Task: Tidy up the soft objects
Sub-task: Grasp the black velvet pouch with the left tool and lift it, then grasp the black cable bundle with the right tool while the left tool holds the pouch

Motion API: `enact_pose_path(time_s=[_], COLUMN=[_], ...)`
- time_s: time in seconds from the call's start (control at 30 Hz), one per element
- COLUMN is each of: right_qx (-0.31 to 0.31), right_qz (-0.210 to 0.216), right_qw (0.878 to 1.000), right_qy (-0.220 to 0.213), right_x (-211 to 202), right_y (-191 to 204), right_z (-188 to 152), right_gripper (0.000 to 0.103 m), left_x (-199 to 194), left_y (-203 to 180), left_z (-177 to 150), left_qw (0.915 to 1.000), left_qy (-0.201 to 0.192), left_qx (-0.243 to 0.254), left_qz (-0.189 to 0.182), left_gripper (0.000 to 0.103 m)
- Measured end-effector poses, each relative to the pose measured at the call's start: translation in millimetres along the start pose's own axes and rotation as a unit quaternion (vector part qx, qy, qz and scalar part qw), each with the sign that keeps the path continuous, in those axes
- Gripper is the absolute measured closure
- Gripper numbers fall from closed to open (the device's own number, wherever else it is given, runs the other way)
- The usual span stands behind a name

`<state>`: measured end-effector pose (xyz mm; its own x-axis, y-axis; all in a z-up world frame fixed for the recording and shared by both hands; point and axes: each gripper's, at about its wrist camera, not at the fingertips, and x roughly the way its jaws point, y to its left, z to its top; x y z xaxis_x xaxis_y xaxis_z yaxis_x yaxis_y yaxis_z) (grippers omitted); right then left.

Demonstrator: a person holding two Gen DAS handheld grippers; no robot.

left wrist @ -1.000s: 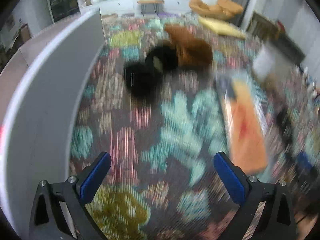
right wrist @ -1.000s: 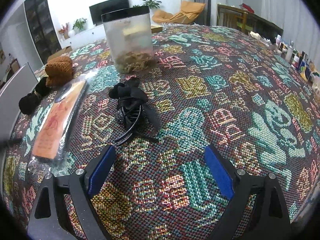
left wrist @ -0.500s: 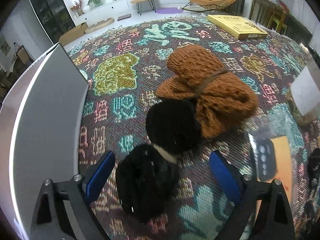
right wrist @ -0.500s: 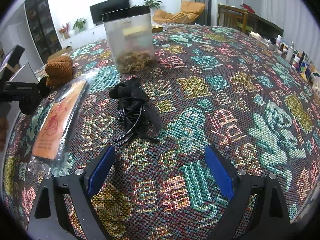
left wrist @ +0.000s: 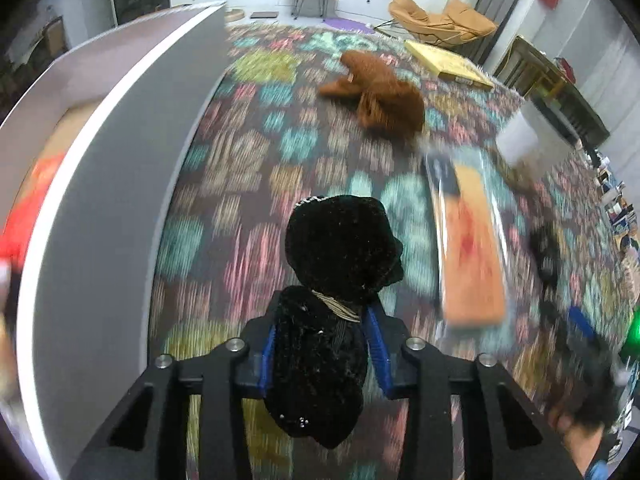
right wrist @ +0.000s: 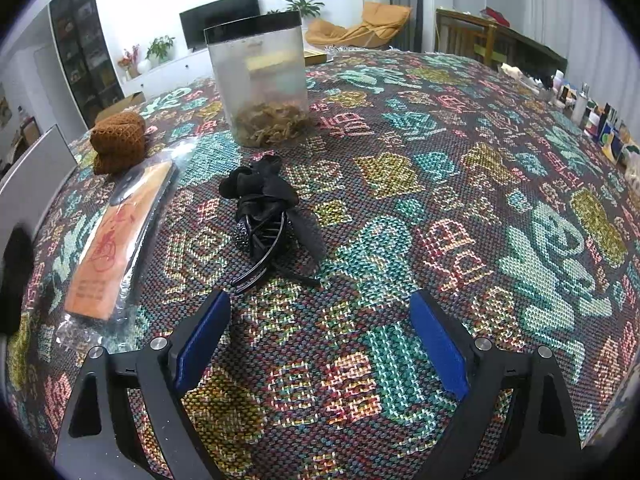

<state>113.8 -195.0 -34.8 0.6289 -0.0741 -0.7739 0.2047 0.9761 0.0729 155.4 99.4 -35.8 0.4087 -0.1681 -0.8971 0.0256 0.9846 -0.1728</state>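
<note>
Left wrist view is showing the left gripper (left wrist: 322, 344), jaws just closing, clamping the black socks (left wrist: 336, 280) for binning; the right gripper (right wrist: 320, 344) is idling wide open, empty.

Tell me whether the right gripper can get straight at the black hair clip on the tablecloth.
Probably yes. The right gripper is open and empty, and the black hair clip lies just ahead of its fingertips with only bare tablecloth between them.

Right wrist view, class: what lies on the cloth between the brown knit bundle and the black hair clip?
The orange packet in clear wrap lies between the brown knit bundle and the black hair clip, shown in the right wrist view.
</note>
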Motion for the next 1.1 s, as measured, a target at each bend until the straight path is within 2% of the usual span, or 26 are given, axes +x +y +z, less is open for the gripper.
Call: enact_pose_path(time_s=[0.03, 0.07, 0.1, 0.13, 0.23, 0.27, 0.43, 0.7, 0.87, 0.93, 1.03, 1.1], right_qx=[0.000, 0.000, 0.000, 0.000, 0.002, 0.002, -0.002, -0.014, -0.008, 0.009, 0.067, 0.083], right_qz=[0.000, 0.000, 0.000, 0.001, 0.006, 0.007, 0.003, -0.010, 0.000, 0.025, 0.102, 0.121], right_qw=[1.000, 1.000, 1.000, 1.000, 1.000, 1.000, 1.000, 1.000, 1.000, 1.000, 0.993, 0.989], right_qy=[0.000, 0.000, 0.000, 0.000, -0.001, -0.002, 0.000, 0.006, 0.005, 0.001, 0.000, 0.008], right_x=[-0.1, -0.1, -0.4, -0.5, -0.5, -0.4, -0.7, 1.1, 0.0, -4.2, -16.2, -21.6], right_y=[0.1, -0.1, -0.1, -0.3, -1.1, -1.2, -0.6, 3.4, 2.1, -3.1, -21.2, -31.0], right_z=[-0.1, -0.4, -0.5, -0.6, 0.0, 0.2, 0.5, 0.7, 0.9, 0.3, -2.8, 0.1], right_gripper=[0.010, 0.010, 0.010, 0.010, 0.010, 0.010, 0.010, 0.010, 0.010, 0.010, 0.011, 0.011], left_x=[3.0, 8.8, 14.6, 20.8, 27.3, 25.9, 26.2, 27.1, 27.1, 26.9, 27.7, 27.7], left_y=[0.0, 0.4, -0.4, -1.7, -13.1, -13.6, -8.4, -8.8, -8.9, -8.8, -8.5, -8.6], left_z=[-10.5, -18.3, -26.0, -29.5, -35.5, -36.1, -39.0, -38.6, -38.3, -38.6, -38.0, -36.0], left_qw=[1.0000, 0.9999, 0.9997, 0.9993, 0.9946, 0.9939, 0.9923, 0.9922, 0.9922, 0.9922, 0.9924, 0.9927], left_qy=[0.002, 0.005, 0.009, 0.011, -0.015, -0.030, -0.068, -0.073, -0.074, -0.073, -0.071, -0.056], left_qx=[0.004, 0.013, 0.022, 0.032, 0.089, 0.094, 0.098, 0.093, 0.093, 0.093, 0.094, 0.102], left_qz=[-0.002, -0.002, 0.007, 0.017, 0.052, 0.047, 0.035, 0.038, 0.038, 0.038, 0.036, 0.032], left_gripper=[0.041, 0.014, 0.003, 0.003, 0.000, 0.000, 0.000, 0.000, 0.000, 0.000, 0.000, 0.000])
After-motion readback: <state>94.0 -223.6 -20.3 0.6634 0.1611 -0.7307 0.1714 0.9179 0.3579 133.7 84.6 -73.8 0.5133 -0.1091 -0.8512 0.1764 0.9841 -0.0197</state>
